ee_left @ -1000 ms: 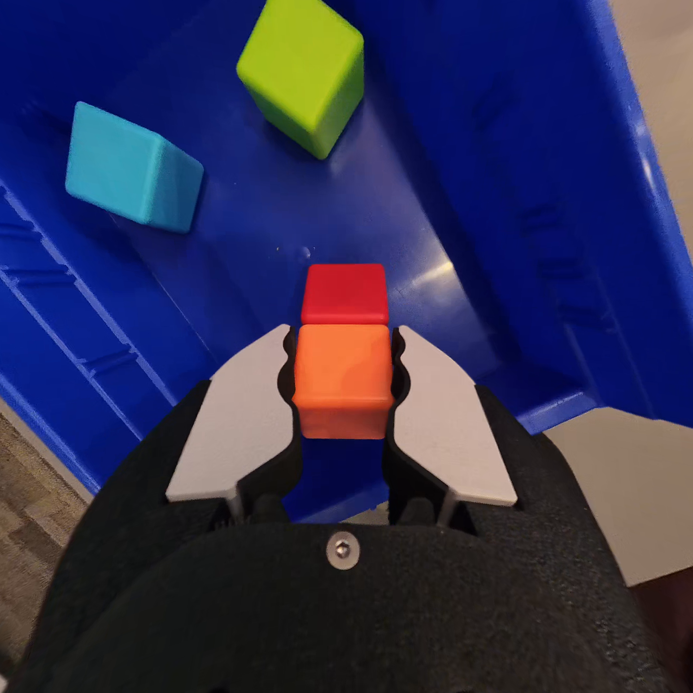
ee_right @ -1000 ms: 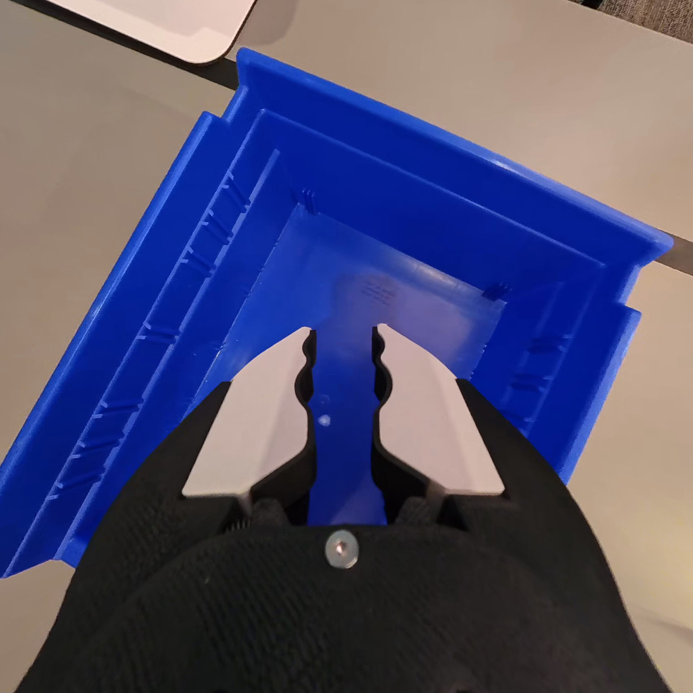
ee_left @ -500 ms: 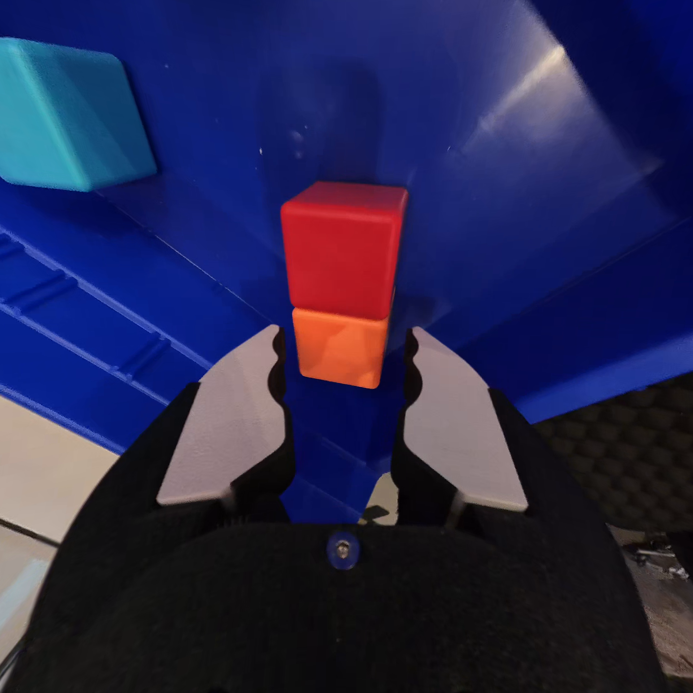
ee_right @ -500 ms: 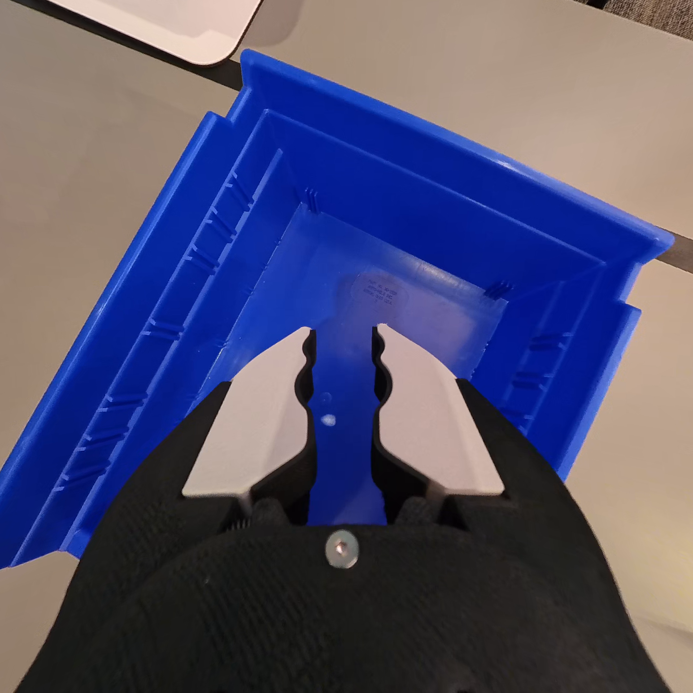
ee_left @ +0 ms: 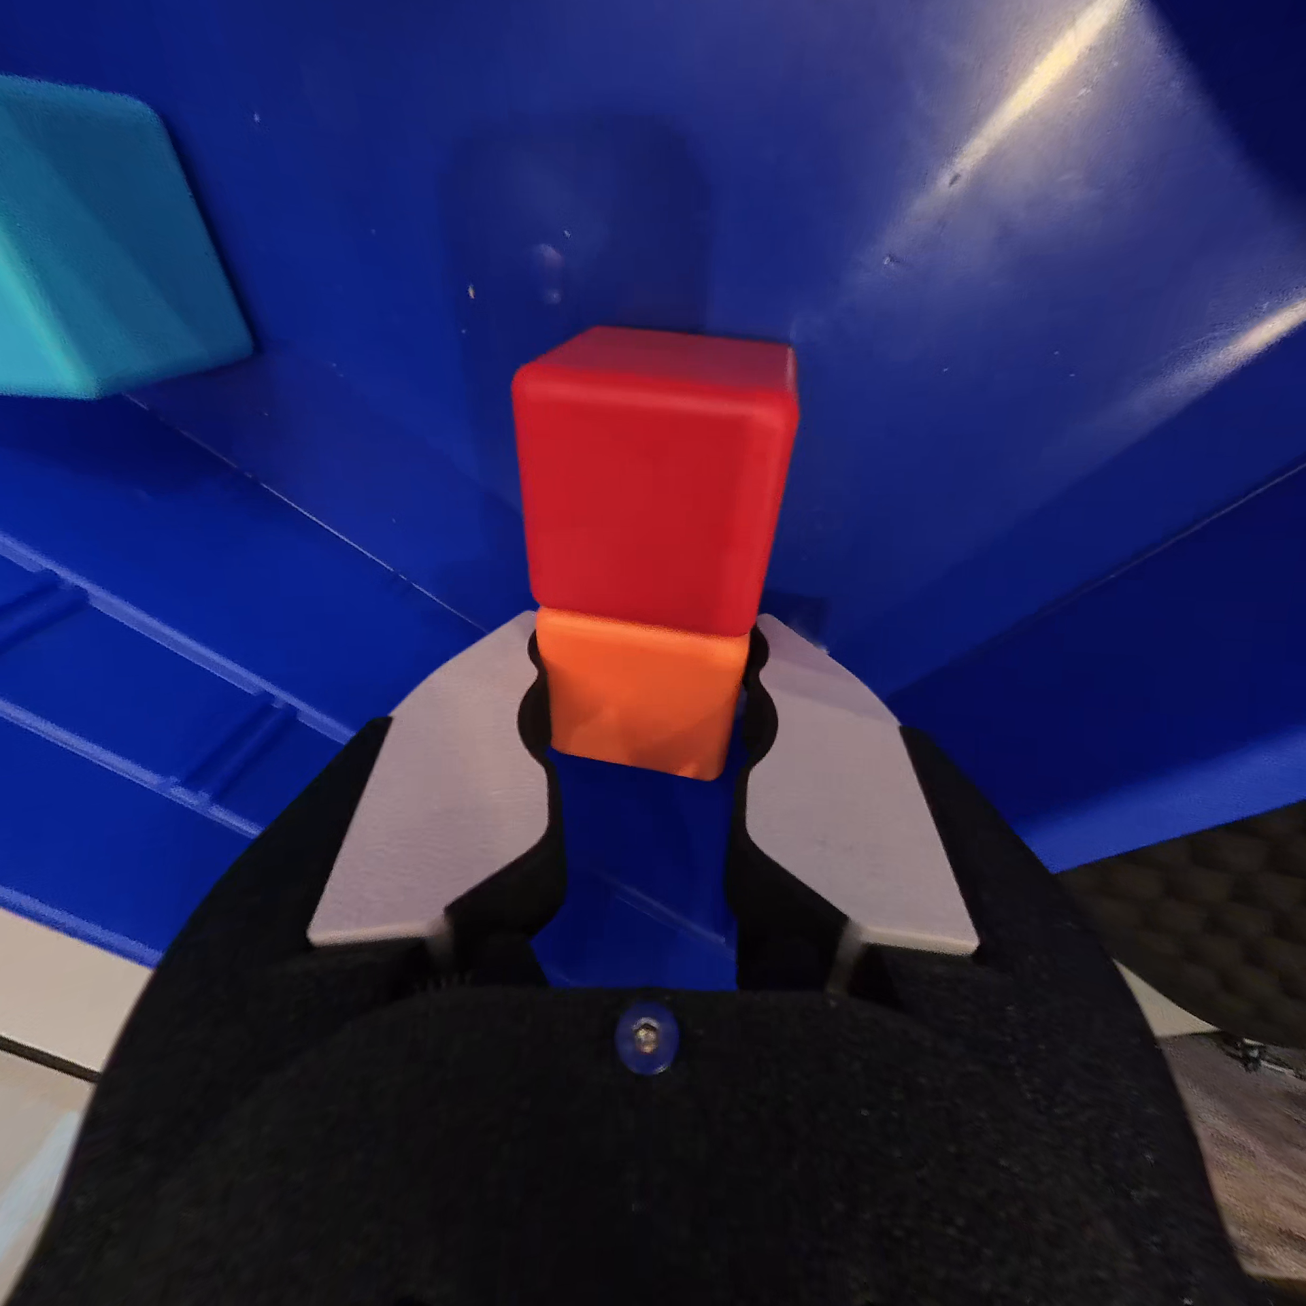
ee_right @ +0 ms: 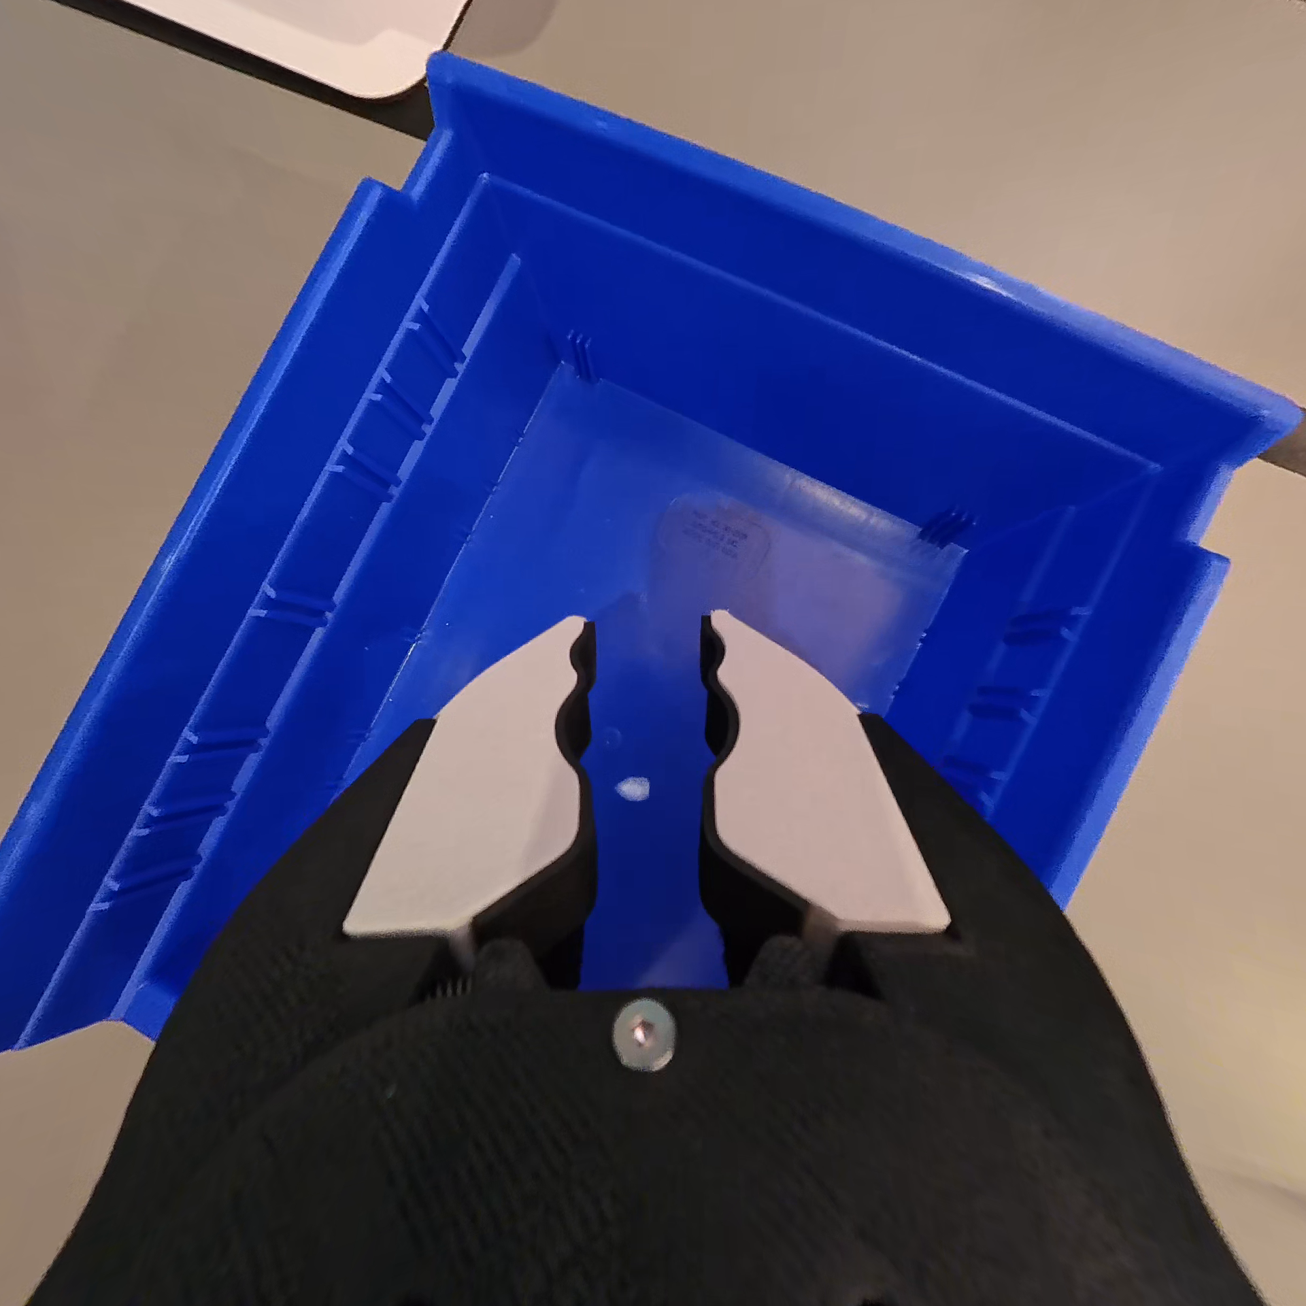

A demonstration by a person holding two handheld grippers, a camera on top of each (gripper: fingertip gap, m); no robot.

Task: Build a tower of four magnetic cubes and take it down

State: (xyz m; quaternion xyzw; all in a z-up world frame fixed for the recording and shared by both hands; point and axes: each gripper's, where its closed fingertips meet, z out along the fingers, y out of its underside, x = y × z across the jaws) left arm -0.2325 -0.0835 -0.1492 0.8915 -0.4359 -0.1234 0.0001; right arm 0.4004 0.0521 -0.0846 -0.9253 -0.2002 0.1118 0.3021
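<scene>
In the left wrist view, an orange cube (ee_left: 636, 699) sits between the tips of my left gripper (ee_left: 644, 636). The jaws are closed against its sides. A red cube (ee_left: 654, 487) is stuck to the orange cube's far face, and the pair lies in a line inside a blue bin (ee_left: 989, 353). A teal cube (ee_left: 106, 240) lies in the same bin at the far left. In the right wrist view, my right gripper (ee_right: 646, 622) is open and empty, held above a second blue bin (ee_right: 495, 495) that holds no cubes.
The left bin's ribbed wall (ee_left: 177, 671) runs along the left, close to the fingers. Grey tabletop (ee_right: 989, 141) surrounds the right bin. A white board corner (ee_right: 318, 42) lies at the top left of the right wrist view. One gripper's finger ends stand about 65 cm off the other's.
The left gripper held the orange cube, opened and pulled back half a second ago, and has now closed on it again near the tips. The green cube has left view. The right gripper barely moved.
</scene>
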